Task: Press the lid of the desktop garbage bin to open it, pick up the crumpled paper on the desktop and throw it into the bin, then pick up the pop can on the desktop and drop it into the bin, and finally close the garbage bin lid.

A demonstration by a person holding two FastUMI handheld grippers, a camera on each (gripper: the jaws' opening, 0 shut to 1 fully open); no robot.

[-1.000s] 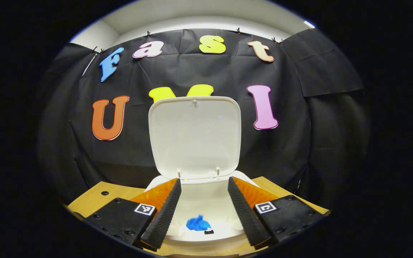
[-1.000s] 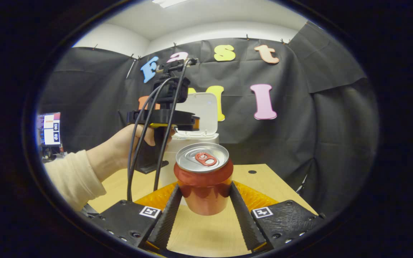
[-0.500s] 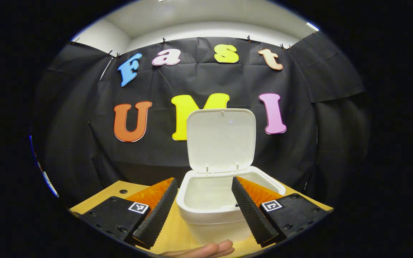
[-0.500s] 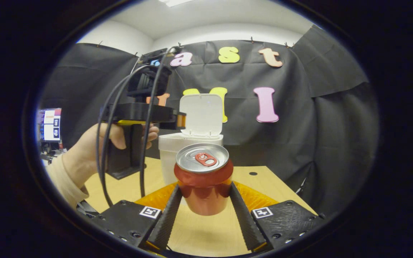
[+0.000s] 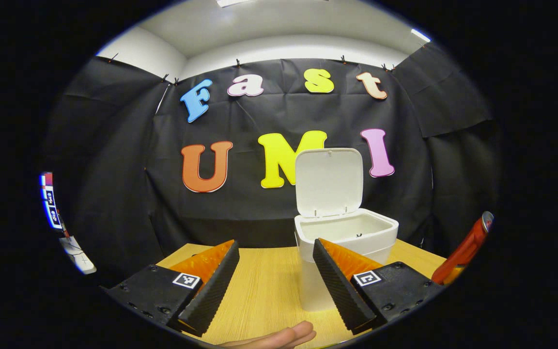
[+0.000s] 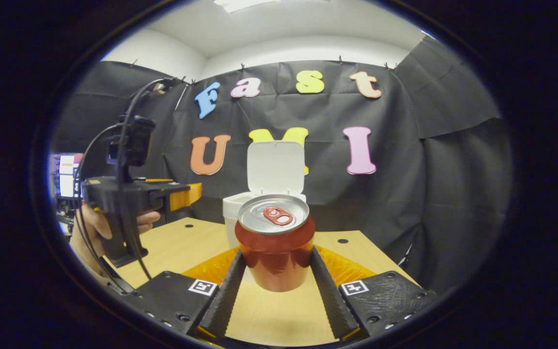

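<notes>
The white desktop bin stands on the wooden table with its lid tipped up and open. My left gripper is open and holds nothing; it hovers over the table in front of the bin and to its left. In the right gripper view, the red pop can stands upright between both fingers, and my right gripper is shut on it. The bin and its raised lid are right behind the can. The can also shows at the far right of the left gripper view. The bin's floor is hidden.
A hand holds the left gripper off to the left, cables trailing from it. The wooden table has a small hole near its back. A screen glows far left. A fingertip shows at the bottom edge.
My left gripper has drawn back and left from above the bin, still open. The blue paper seen inside the bin a second ago is now out of sight. The right gripper keeps the can.
</notes>
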